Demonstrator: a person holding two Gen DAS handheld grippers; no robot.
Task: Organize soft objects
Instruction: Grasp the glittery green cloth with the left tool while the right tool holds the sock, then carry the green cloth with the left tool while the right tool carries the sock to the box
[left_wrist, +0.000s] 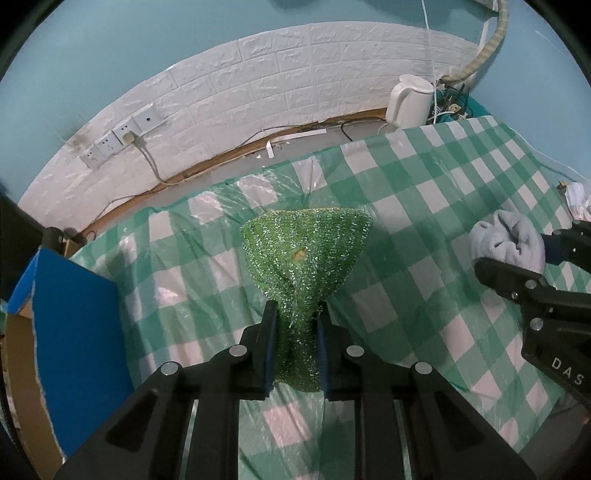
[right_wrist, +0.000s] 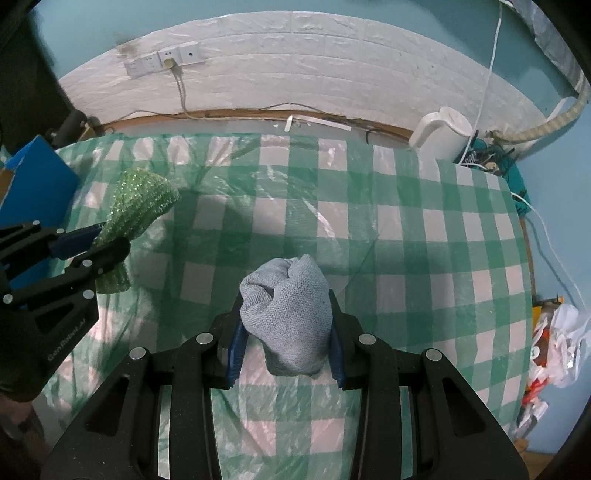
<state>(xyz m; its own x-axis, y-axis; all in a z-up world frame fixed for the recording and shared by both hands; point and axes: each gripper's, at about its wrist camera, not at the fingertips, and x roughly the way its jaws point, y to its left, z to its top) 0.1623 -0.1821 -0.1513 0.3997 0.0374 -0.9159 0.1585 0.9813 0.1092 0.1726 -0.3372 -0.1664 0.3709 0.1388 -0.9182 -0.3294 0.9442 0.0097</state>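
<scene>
The left gripper pointed steeply down over the table, its blue-padded fingers drawn close together and pinching the narrow end of a glittery green mesh scrubbing cloth. The cloth was squeezed tight between the pads and fanned out wide beyond the fingertips, hanging above the green-and-white checked plastic tablecloth.

The right gripper was also tilted downward, its fingers set somewhat wider and pressed on both sides of a bunched pale blue-grey knitted towel. The towel bulged out past the fingertips as a rounded bundle above the same checked cloth.

In the right wrist view the left gripper and its green cloth showed at the left edge, well apart from the towel. A blue flat panel on a cardboard box stood at the table's left end. A white electric kettle sat at the far right corner near a tangle of cables, against a white brick-pattern wall carrying a row of wall sockets.
</scene>
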